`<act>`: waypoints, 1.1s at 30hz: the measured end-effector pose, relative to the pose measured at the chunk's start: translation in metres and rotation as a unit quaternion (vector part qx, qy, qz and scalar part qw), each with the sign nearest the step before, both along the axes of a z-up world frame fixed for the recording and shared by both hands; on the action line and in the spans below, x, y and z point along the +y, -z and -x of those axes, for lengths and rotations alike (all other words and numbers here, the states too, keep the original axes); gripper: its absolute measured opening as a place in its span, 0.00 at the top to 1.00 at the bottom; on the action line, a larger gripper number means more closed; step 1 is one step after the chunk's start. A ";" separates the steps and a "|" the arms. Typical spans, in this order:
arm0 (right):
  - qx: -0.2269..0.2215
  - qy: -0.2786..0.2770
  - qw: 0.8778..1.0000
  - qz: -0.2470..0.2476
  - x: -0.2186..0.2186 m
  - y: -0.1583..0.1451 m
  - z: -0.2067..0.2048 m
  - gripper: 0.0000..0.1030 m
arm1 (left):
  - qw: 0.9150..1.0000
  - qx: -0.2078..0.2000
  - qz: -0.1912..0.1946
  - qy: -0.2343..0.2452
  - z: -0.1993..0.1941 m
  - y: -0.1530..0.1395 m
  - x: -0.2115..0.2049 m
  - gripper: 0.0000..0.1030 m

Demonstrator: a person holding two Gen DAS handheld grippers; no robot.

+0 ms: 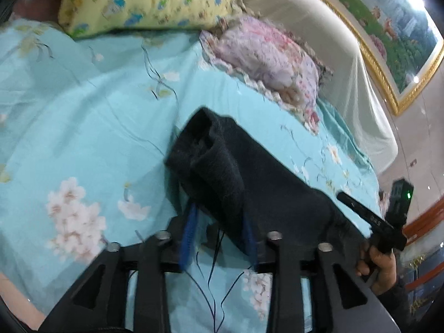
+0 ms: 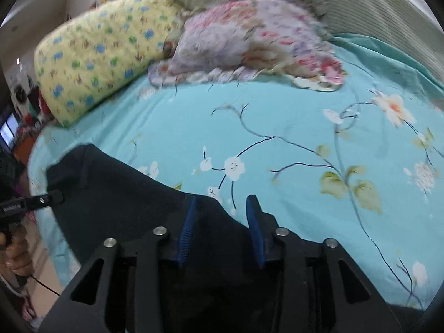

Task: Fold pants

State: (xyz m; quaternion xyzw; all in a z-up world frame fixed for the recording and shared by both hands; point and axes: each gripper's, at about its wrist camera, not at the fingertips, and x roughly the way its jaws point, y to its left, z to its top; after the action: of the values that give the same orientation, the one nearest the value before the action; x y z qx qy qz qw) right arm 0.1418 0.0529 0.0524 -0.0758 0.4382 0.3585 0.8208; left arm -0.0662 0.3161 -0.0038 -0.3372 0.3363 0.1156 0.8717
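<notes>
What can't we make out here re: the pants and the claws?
- Pants: left wrist view, near end hidden behind the left claw; fold count unclear.
- Right wrist view: pants run under the right claw and off the bottom edge; pad contact unclear.
- Pillows: blurred; print detail unreadable.

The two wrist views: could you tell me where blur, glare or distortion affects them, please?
Left wrist view: bright glare at the top-right edge, the pink floral pillow smeared by motion, the picture frame bowed by the fisheye. Right wrist view: both the pink pillow and the yellow pillow streaked, the dark pants nearly textureless.
</notes>
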 end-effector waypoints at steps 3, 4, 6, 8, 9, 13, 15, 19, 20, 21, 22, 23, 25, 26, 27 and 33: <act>0.005 0.018 1.000 -0.013 -0.021 -0.012 0.006 0.58 | 1.000 -0.023 -0.009 -0.016 0.016 -0.017 -0.003 0.57; 0.005 0.023 1.000 -0.019 -0.030 -0.016 0.010 0.57 | 0.999 -0.032 -0.007 -0.018 0.018 -0.022 -0.004 0.56; 0.002 0.037 0.999 -0.028 -0.048 -0.024 0.020 0.53 | 0.999 -0.044 -0.006 -0.013 0.019 -0.033 -0.008 0.56; 0.001 0.048 0.998 -0.035 -0.062 -0.029 0.026 0.51 | 0.999 -0.047 -0.014 0.001 0.014 -0.042 -0.017 0.51; 0.001 0.054 0.998 -0.039 -0.070 -0.032 0.030 0.51 | 0.999 -0.048 -0.017 0.008 0.013 -0.046 -0.022 0.51; 0.003 0.080 0.995 -0.051 -0.104 -0.040 0.045 0.50 | 0.996 -0.055 -0.032 0.055 -0.011 -0.062 -0.053 0.48; 0.003 0.093 0.994 -0.053 -0.119 -0.042 0.050 0.50 | 0.994 -0.060 -0.032 0.080 -0.024 -0.066 -0.069 0.48; 0.005 0.118 0.991 -0.055 -0.148 -0.045 0.062 0.47 | 0.990 -0.062 -0.035 0.121 -0.044 -0.073 -0.102 0.45; 0.004 0.126 0.990 -0.057 -0.156 -0.046 0.065 0.47 | 0.988 -0.061 -0.033 0.135 -0.051 -0.073 -0.113 0.45; 0.003 0.135 0.989 -0.060 -0.165 -0.047 0.069 0.46 | 0.987 -0.060 -0.033 0.144 -0.055 -0.073 -0.120 0.45; 0.002 0.142 0.988 -0.062 -0.172 -0.048 0.072 0.46 | 0.985 -0.056 -0.033 0.161 -0.062 -0.073 -0.132 0.44; 0.002 0.149 0.987 -0.064 -0.179 -0.048 0.076 0.46 | 0.983 -0.053 -0.036 0.171 -0.066 -0.073 -0.142 0.44; 0.001 0.164 0.984 -0.069 -0.193 -0.049 0.083 0.45 | 0.980 -0.049 -0.040 0.190 -0.076 -0.072 -0.160 0.43; 0.001 0.170 0.983 -0.071 -0.200 -0.050 0.087 0.45 | 0.977 -0.047 -0.042 0.204 -0.081 -0.072 -0.172 0.43; 0.000 0.176 0.982 -0.071 -0.205 -0.050 0.092 0.45 | 0.975 -0.045 -0.043 0.213 -0.085 -0.072 -0.181 0.43; 0.001 0.219 0.973 -0.078 -0.244 -0.045 0.109 0.44 | 0.964 -0.031 -0.043 0.260 -0.112 -0.070 -0.221 0.41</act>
State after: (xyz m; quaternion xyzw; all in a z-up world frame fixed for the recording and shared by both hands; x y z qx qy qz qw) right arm 0.0325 -0.1909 0.0972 0.0870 0.4155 0.2033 0.8823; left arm 0.0455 0.0949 0.0658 -0.2035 0.3797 -0.1114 0.8956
